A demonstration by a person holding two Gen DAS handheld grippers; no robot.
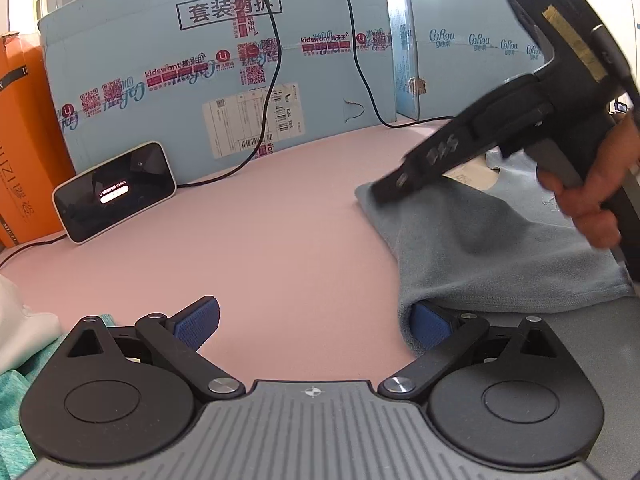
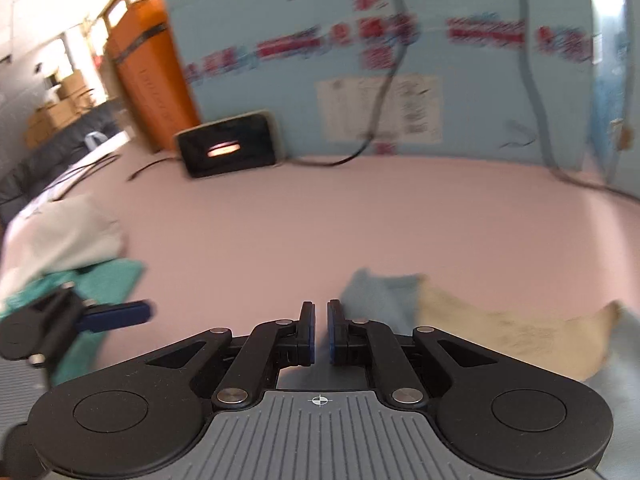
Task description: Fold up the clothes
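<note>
A grey-blue garment lies flat on the pink table at the right. My left gripper stands wide open low over the table, with only bare table between the pads. Its right pad sits against the garment's near left corner, and the cloth edge drapes over it. A hand holds my right gripper, whose tip rests at the garment's far left corner. In the blurred right wrist view that gripper is shut with nothing seen between its pads. The garment, with a beige patch, lies just right of them.
A phone leans against a big light-blue box at the back, with black cables hanging in front. An orange box stands at the far left. A teal garment and a white one lie near left.
</note>
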